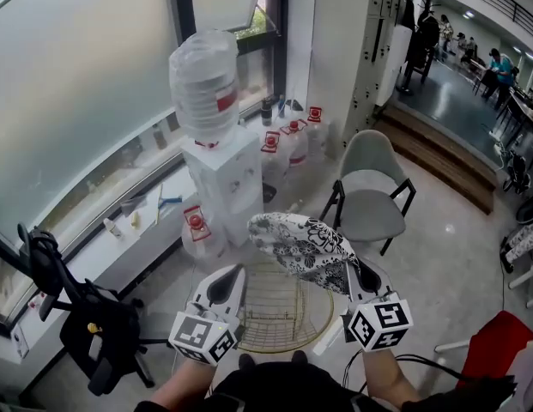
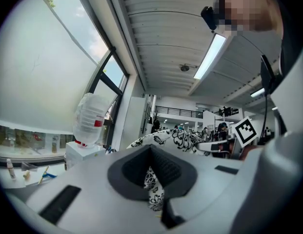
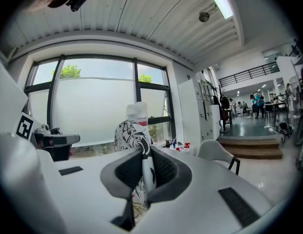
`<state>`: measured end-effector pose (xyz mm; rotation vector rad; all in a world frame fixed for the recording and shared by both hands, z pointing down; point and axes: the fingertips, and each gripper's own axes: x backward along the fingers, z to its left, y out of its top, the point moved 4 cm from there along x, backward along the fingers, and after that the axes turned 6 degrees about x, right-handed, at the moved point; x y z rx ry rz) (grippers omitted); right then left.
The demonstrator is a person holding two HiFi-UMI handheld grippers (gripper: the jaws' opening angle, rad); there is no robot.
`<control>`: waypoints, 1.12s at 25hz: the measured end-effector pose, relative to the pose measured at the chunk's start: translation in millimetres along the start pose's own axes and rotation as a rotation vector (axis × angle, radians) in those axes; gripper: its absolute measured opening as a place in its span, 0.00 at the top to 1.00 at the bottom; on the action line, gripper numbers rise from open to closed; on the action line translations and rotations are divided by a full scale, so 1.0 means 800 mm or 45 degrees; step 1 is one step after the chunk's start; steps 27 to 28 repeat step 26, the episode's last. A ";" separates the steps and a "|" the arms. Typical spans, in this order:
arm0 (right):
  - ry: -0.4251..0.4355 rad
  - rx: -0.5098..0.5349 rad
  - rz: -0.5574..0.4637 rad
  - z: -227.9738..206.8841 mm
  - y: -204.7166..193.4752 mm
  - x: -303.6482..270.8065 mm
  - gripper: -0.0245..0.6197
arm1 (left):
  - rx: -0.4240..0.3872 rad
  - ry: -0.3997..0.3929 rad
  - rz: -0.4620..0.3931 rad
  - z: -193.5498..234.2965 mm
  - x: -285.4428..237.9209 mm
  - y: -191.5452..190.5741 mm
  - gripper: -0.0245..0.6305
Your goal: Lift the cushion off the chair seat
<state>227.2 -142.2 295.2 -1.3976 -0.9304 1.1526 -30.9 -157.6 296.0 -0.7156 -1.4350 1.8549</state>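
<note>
1. One cushion [image 1: 302, 245] is held in the air above the wire chair seat [image 1: 275, 316], clear of it. In the head view its long axis is seen running from upper left down to lower right, towards the right gripper [image 3: 146, 167].
2. The cushion is soft white fabric printed with black flowers. The seat is a round grid of gold wire.
3. The right gripper's jaws are clamped on the cushion's edge. The left gripper [image 2: 152, 172] is closed on a fold of the patterned fabric.
4. Counted: two grippers, one cushion, one wire seat, one grey shell chair [image 1: 369, 213], one upturned clear bottle [image 1: 204, 80].
</note>
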 end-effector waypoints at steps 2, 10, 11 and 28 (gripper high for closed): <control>0.006 0.005 0.005 0.003 -0.002 -0.002 0.93 | 0.002 0.016 -0.001 0.004 0.003 0.001 0.95; 0.031 0.005 -0.003 0.002 0.005 -0.008 0.93 | 0.017 0.043 -0.027 0.001 0.005 0.010 0.95; 0.038 0.013 -0.001 0.003 0.006 -0.009 0.93 | 0.012 0.051 -0.028 0.002 0.006 0.010 0.95; 0.073 0.030 0.001 0.018 0.005 -0.001 0.93 | 0.010 0.083 -0.013 0.001 0.023 0.004 0.95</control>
